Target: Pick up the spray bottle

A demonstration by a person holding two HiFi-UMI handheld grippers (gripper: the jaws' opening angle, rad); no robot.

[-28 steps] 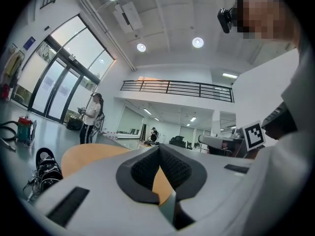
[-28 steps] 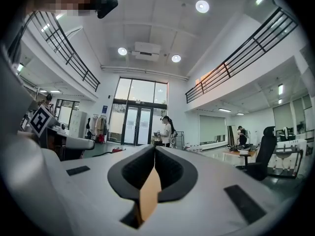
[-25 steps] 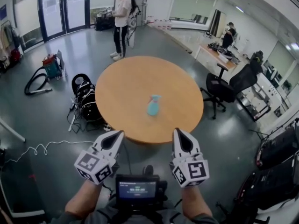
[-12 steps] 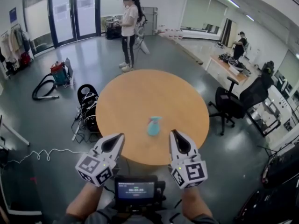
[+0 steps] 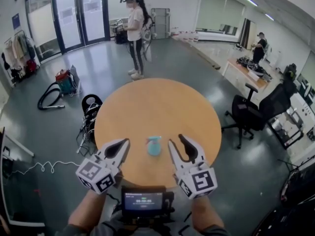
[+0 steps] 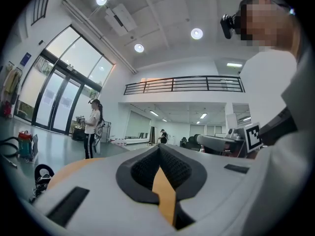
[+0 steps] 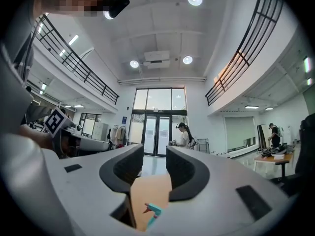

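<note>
A small teal spray bottle stands upright on the round wooden table, near its front edge. My right gripper is just right of the bottle, its jaws opening with nothing between them. In the right gripper view the bottle shows low in the gap between the fingers, still ahead of them. My left gripper is to the left of the bottle, shut and empty. In the left gripper view its closed fingertips fill the lower frame and the bottle is hidden.
A person with a headset stands beyond the table. A black office chair is at the right, a bag and cables lie on the floor left of the table, and a vacuum sits farther left. Desks line the right side.
Both grippers and the head have moved forward to the table, so the bottle now lies between the two grippers. The right gripper's jaws have parted. The left stays shut.
</note>
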